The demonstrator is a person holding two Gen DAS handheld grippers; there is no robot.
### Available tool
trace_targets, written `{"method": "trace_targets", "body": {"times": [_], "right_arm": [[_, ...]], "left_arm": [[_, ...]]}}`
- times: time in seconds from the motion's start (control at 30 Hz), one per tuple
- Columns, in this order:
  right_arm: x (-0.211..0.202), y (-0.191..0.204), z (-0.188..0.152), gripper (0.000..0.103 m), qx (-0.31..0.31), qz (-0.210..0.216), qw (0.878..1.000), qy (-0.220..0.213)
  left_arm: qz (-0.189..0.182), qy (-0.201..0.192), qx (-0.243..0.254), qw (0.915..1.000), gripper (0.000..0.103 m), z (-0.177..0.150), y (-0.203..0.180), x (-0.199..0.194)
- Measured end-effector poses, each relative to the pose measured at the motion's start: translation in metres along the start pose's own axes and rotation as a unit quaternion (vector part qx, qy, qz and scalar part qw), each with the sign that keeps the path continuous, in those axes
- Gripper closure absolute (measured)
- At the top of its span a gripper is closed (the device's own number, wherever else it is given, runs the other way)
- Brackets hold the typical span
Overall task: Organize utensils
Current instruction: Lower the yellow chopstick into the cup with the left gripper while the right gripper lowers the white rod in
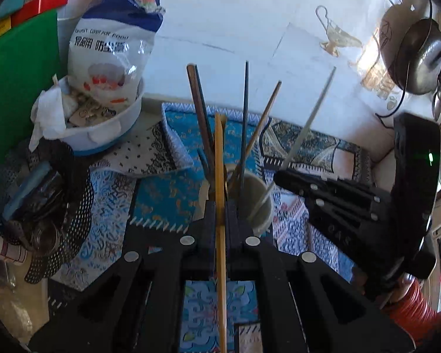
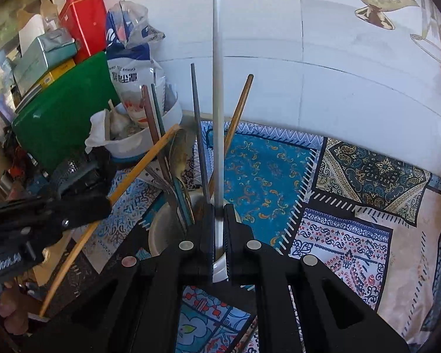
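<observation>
1. behind the left gripper [image 1: 220, 206], the cup [image 1: 257, 203] is mostly blocked by the black fingers; only part of its pale rim and wall shows. in the right wrist view the cup [image 2: 161, 235] is cut by the right gripper [image 2: 219, 214] too, so its inside is hard to read.
2. lower end of the yellow chopstick [image 1: 220, 176] runs down between the left gripper's arms and out of frame; a spoon bowl [image 2: 179, 153] shows among the sticks, its handle lost in the cluster.
3. left gripper jaws nearly closed, clamped on the yellow chopstick, which rises upright w/ its tip just in front of the cup, near the dark chopsticks [image 1: 203, 117] standing in it.
4. right gripper jaws also narrow, pinching the grey chopstick [image 2: 217, 103]; its upper part stands tall above the cup, lower end hidden betw. the fingers.
5. both grippers tilt down toward the cup on the patterned cloth [image 2: 279, 164], left one [image 2: 82, 203] coming in from the left in the right wrist view, right one [image 1: 288, 176] from the right in the left view. fingertips of a hand [image 2: 11, 309] show at the lower left edge.
</observation>
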State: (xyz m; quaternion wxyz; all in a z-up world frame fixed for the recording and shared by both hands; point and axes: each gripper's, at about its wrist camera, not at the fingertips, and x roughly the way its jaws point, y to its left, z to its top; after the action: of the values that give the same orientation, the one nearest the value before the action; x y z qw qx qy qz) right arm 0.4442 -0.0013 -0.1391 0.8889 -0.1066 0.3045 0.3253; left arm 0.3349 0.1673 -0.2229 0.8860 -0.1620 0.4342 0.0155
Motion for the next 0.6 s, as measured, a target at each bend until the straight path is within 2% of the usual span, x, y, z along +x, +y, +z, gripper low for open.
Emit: {"method": "trace_targets", "body": {"times": [0.2, 0.37, 0.47, 0.6], "right_arm": [[0.008, -0.005, 0.002, 0.097, -0.002, 0.001, 0.999, 0.041], [0.008, -0.009, 0.000, 0.097, -0.003, -0.004, 0.998, 0.068], [-0.003, -0.011, -0.001, 0.097, -0.006, -0.007, 0.998, 0.062], [-0.019, -0.014, -0.005, 0.097, -0.017, -0.019, 0.998, 0.050]], "left_arm": [[-0.013, 0.073, 0.015, 0.9971, 0.099, -0.037, -0.006, 0.019], [-0.020, 0.110, 0.013, 0.9937, 0.099, -0.044, -0.008, 0.043], [-0.007, 0.123, 0.023, 0.9921, 0.099, -0.046, -0.011, 0.056], [-0.014, 0.116, 0.037, 0.9924, 0.099, -0.040, -0.016, 0.058]]}}
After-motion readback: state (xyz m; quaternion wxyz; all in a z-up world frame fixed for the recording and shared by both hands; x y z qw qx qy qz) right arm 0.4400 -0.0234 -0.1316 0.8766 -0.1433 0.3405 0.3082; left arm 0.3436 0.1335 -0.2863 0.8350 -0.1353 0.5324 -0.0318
